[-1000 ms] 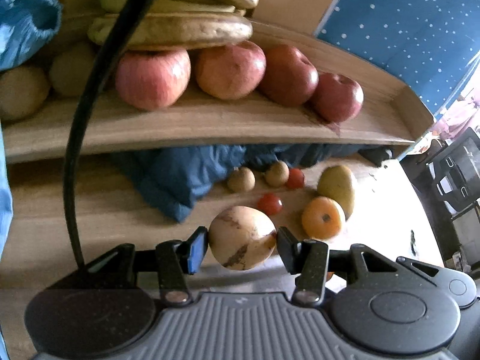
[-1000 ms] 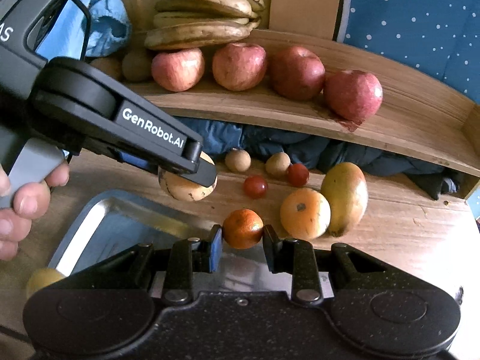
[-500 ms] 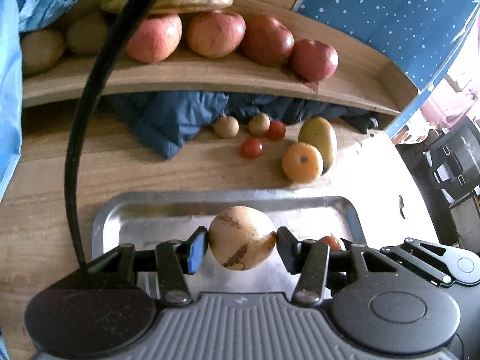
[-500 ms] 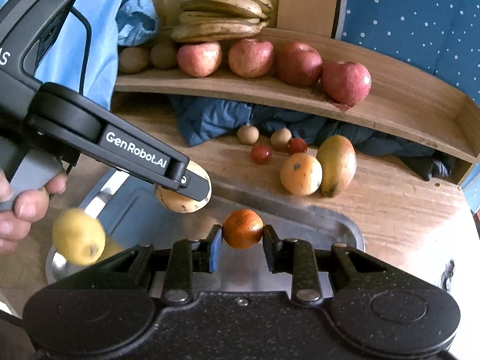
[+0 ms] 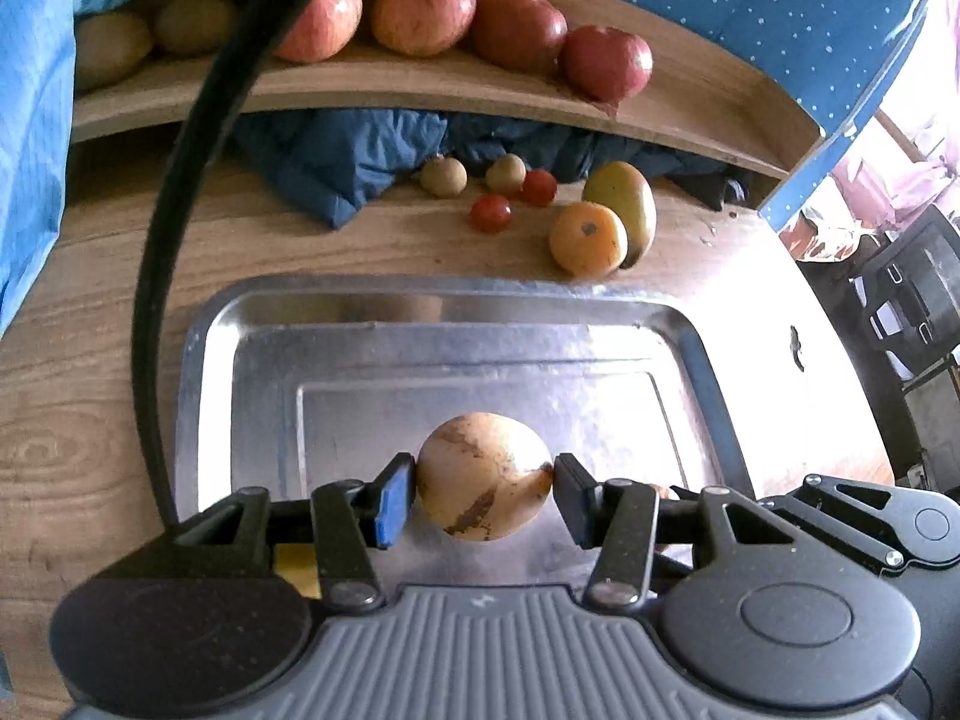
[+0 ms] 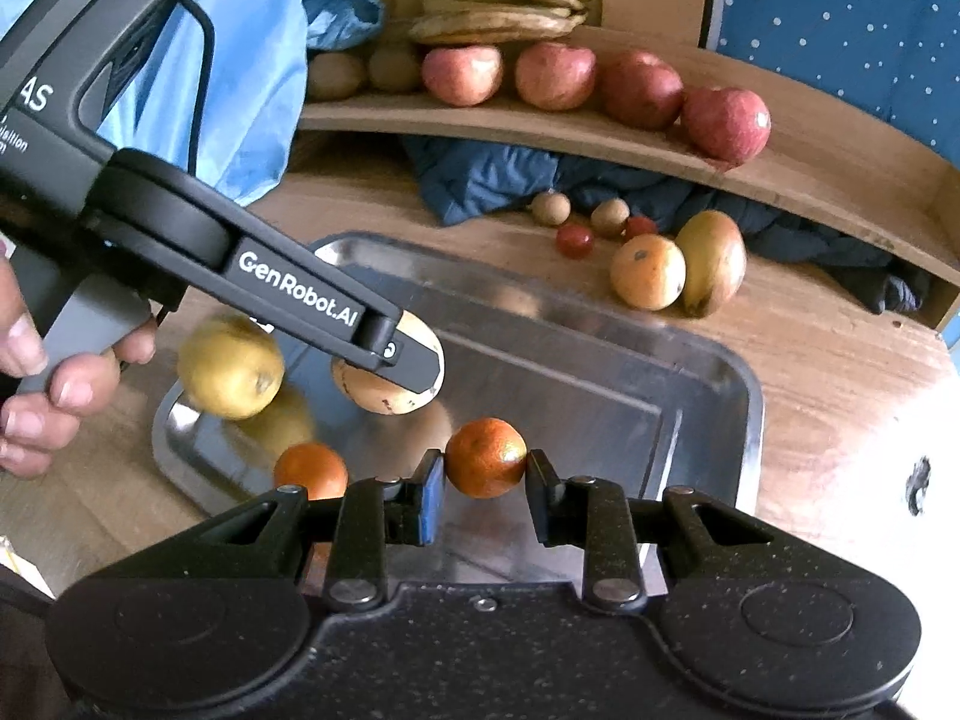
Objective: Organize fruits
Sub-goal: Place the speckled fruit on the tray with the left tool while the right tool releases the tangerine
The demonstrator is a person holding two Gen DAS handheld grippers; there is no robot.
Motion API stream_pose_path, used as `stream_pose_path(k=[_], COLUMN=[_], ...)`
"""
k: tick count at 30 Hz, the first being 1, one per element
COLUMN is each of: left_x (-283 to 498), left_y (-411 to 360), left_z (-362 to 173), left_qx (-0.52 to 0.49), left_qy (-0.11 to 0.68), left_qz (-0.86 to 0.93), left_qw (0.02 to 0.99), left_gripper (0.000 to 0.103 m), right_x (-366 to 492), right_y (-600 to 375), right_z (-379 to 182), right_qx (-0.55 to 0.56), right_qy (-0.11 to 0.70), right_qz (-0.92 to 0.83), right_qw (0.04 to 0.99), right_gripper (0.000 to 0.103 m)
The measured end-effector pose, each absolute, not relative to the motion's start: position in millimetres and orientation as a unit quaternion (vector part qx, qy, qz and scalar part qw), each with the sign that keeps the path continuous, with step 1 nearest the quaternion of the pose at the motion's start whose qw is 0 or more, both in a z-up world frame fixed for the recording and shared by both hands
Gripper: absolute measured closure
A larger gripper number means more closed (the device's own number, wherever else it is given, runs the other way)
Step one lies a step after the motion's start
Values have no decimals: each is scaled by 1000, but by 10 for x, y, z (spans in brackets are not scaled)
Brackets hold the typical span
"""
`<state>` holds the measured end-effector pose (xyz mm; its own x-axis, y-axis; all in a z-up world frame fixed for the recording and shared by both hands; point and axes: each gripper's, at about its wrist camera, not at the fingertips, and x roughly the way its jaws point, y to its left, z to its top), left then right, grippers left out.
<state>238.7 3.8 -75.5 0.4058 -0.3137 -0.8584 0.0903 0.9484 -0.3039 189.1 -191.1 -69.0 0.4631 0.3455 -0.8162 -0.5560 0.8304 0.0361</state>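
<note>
Left wrist view first: pale wood-grain tabletop (image 5: 90,396) all around, with a curved wooden shelf (image 5: 420,90) up ahead of the claw and a blue white-dotted panel (image 5: 750,18) off to the far right. Crumpled dark blue cloth (image 5: 348,162) sits tucked under the shelf.

On the shelf, left to right: two brownish kiwi-like fruits (image 5: 150,30), then a row of four red apples (image 5: 420,15). From the right wrist view there's also a bunch of browning yellow bananas (image 6: 504,0) stacked above them.

Shiny rectangular metal tray (image 5: 240,324) lies right under both claws. In it, seen from the right side: a yellow lemon-like fruit (image 6: 231,366) near the left end and a small orange tangerine (image 6: 312,471) just left of the right claw.

Left gripper (image 5: 483,489) is clamped on a tan, brown-blotched round fruit (image 5: 483,474), hanging above the tray. Right gripper (image 6: 485,489) is squeezing a second small orange mandarin (image 6: 486,456), also over the tray.

Beyond the tray's far edge, loose on the table: two small brown round fruits (image 5: 444,176), two red cherry tomatoes (image 5: 490,213), a big orange (image 5: 588,238) touching a yellow-green mango (image 5: 624,204).

Hard to tell: the lemony thing is blurry, and a black cable (image 5: 180,180) cuts across the left view.
</note>
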Motion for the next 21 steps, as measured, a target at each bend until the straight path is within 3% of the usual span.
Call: stream_pose_path(k=[21], left_x=[2157], left_y=[-282], left_z=[-859], left_qx=[-73], left_qy=[540], left_qz=[-145], left_qw=[826], left_gripper=[48], right_x=[1632], right_y=[-2106], right_z=[-824], right_qx=[-117], right_qy=[472], right_qz=[260], right_qw=[834], right_gripper=[72])
